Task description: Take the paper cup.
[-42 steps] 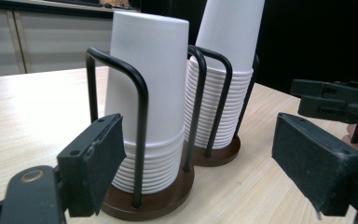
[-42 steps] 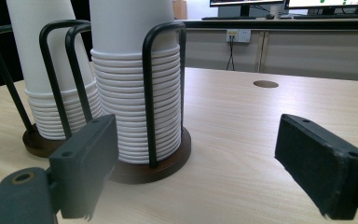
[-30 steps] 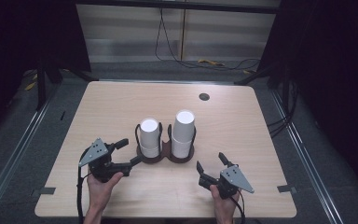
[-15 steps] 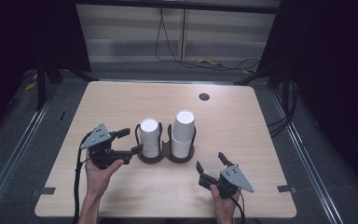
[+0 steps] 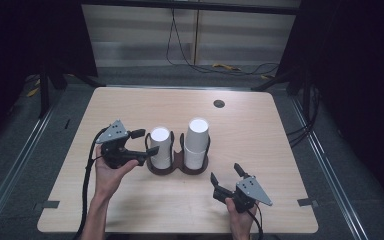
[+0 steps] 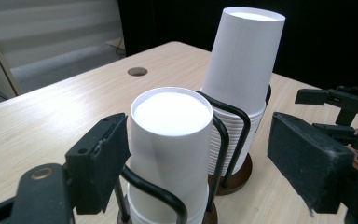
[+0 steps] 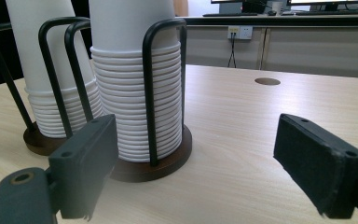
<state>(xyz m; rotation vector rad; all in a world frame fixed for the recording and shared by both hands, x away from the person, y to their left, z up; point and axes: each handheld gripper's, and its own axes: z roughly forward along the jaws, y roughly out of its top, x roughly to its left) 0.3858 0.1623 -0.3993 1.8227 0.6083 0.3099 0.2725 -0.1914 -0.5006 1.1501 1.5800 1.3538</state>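
Observation:
Two stacks of upside-down white paper cups stand in a black wire holder [image 5: 177, 169] with a brown base at mid-table. The left stack [image 5: 161, 145] [image 6: 170, 121] is shorter than the right stack [image 5: 197, 140] [image 6: 244, 60]. My left gripper [image 5: 148, 141] [image 6: 205, 161] is level with the left stack's top cup, which sits between the jaws. Its jaws have just been closing; the left pad is next to the cup wall, the right pad [image 6: 307, 163] stands well off it. My right gripper [image 5: 225, 172] [image 7: 200, 165] rests open near the front edge, right of the holder, with nothing between its jaws.
The wooden table [image 5: 260, 135] has a round cable hole [image 5: 219, 104] at the back right. Dark floor and metal rails surround it, and cables lie beyond the far edge.
My left gripper has risen and moved in toward the left stack's top cup, and its jaws have narrowed around it. The right gripper has not moved.

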